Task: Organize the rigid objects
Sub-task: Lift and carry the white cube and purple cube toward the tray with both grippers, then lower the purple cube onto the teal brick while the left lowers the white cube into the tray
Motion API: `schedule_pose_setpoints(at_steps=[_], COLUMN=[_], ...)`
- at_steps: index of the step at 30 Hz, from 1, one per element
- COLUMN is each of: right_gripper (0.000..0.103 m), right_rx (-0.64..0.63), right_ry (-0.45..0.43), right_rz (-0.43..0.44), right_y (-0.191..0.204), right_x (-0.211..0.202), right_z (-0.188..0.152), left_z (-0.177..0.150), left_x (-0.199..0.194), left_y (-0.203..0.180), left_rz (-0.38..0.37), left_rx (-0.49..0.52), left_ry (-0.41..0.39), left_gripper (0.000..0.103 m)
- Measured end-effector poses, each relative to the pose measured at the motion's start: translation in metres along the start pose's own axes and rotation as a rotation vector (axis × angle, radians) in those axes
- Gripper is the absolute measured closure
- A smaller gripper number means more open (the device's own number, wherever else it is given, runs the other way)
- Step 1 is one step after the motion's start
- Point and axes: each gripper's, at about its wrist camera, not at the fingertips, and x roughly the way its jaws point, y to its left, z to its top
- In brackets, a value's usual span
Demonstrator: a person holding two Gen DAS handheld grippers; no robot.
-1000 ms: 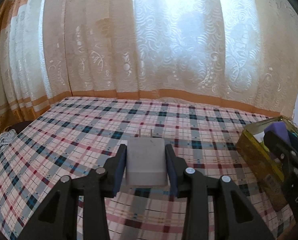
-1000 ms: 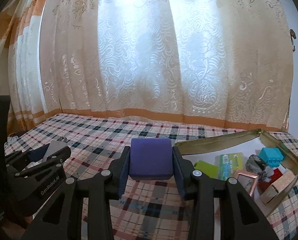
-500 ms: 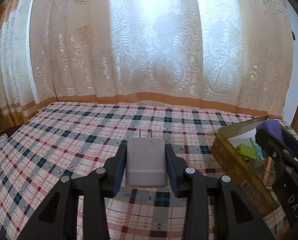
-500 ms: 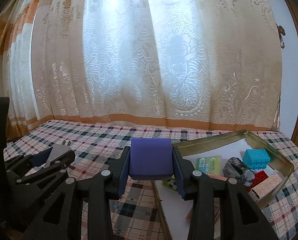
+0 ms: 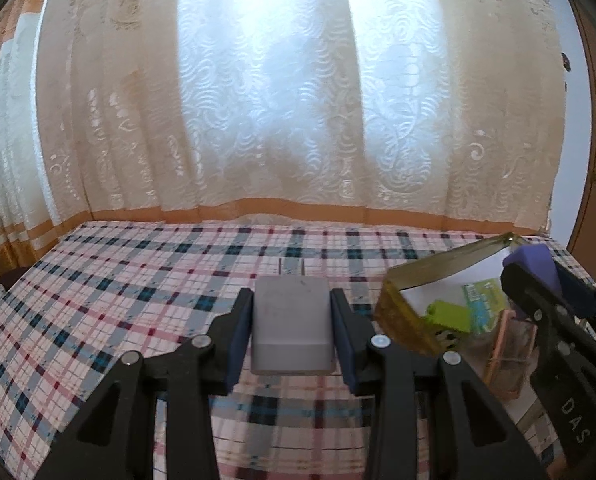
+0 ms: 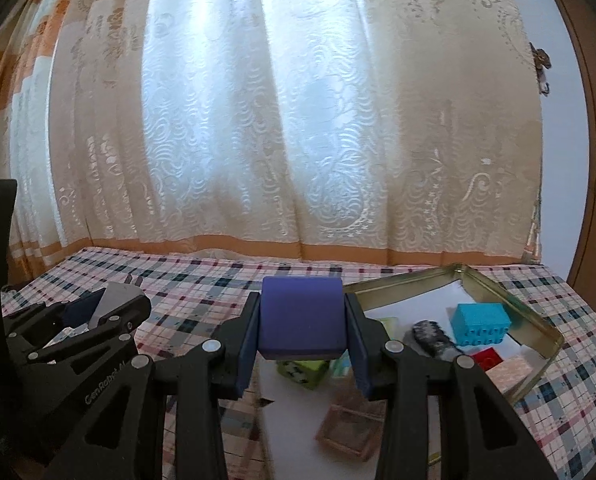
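Tin [image 6: 509, 300] already has about 5 bits inside, while the right hand-held gripper [image 6: 301, 354] clamps a purple block [image 6: 301, 316] over it and the left hand-held gripper [image 5: 292, 336] clamps a white charger [image 5: 292, 324] beside it, so 2 drops left.

I see a bed under a plaid sheet [image 5: 138, 280]; a gold tin [image 6: 513, 300] rests near its right edge.

"DAS" on right gripper [image 5: 553, 280] body; "GenRobot" partly legible on left gripper [image 6: 98, 312] body.

Blocks [image 6: 482, 323] in tin [image 6: 539, 325] on tablecloth [image 6: 202, 284]
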Motion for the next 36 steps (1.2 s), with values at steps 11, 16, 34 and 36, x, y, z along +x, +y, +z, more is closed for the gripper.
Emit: schedule_pose_setpoints(at_steps=[11, 16, 34, 36], right_gripper=[0.06, 0.06, 0.06, 0.06], right_rx=[0.019, 0.016, 0.052, 0.058], right_ry=[-0.016, -0.02, -0.026, -0.025], right_rz=[-0.03, -0.047, -0.107, -0.116], right_y=[-0.028, -0.038, -0.08, -0.086], right_x=[-0.006, -0.01, -0.019, -0.019], right_z=[0.003, 0.002, 0.002, 0.002], left_z=[0.004, 0.003, 0.016, 0.017], left_x=[-0.002, -0.006, -0.02, -0.02], left_y=[-0.027, -0.037, -0.08, -0.087], left_rz=[-0.018, -0.025, -0.069, -0.079], left_rx=[0.023, 0.038, 0.075, 0.079], left_ry=[-0.011, -0.017, -0.055, -0.057], left_gripper=[0.066, 0.066, 0.066, 0.066])
